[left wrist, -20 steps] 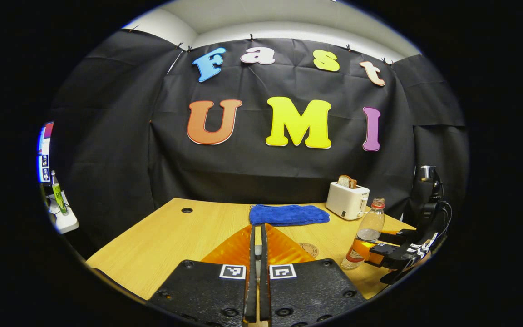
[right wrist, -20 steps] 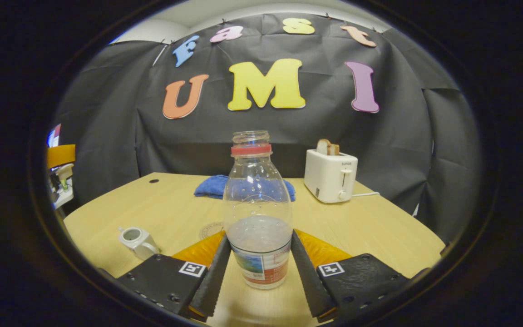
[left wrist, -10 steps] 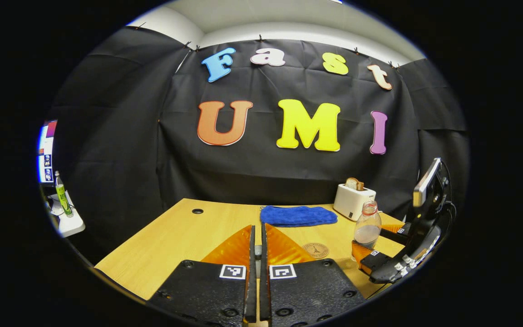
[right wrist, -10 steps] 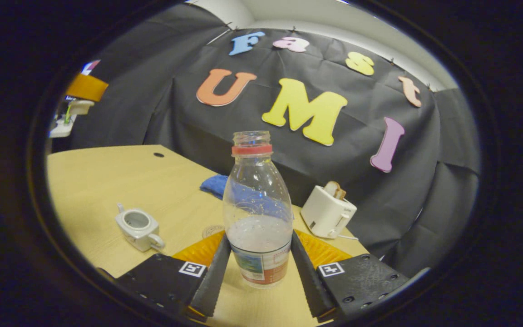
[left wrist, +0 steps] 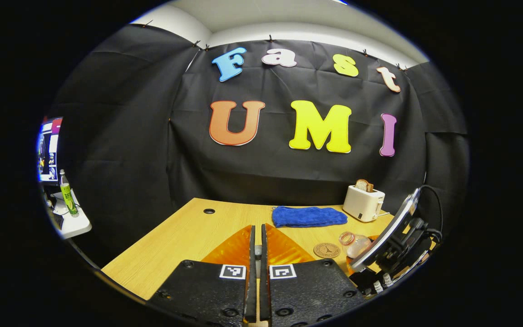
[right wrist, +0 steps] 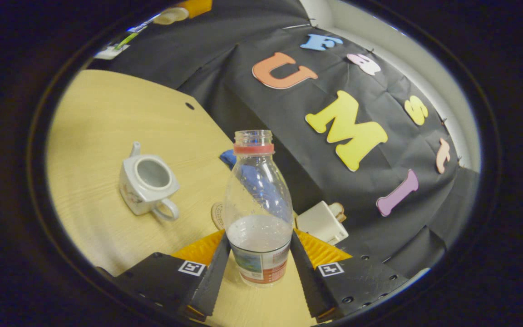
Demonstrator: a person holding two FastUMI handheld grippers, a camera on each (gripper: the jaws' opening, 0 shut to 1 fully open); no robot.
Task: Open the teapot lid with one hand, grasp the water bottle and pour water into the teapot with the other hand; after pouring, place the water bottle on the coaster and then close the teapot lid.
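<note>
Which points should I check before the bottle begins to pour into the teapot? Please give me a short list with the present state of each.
1. Teapot lid off, opening clear: ok.
2. Right gripper holds the water bottle, jaws pressing both its sides: ok.
3. Bottle uncapped: ok, its neck is open.
4. Water in the bottle: ok, the lower part is filled.
5. Bottle mouth over the teapot opening: not ok, the teapot sits off to the side in the right gripper view.
6. Left gripper keeps the lid: cannot tell; jaws nearly closed, something small and pale between them.
7. Coaster free for the bottle: ok.
</note>
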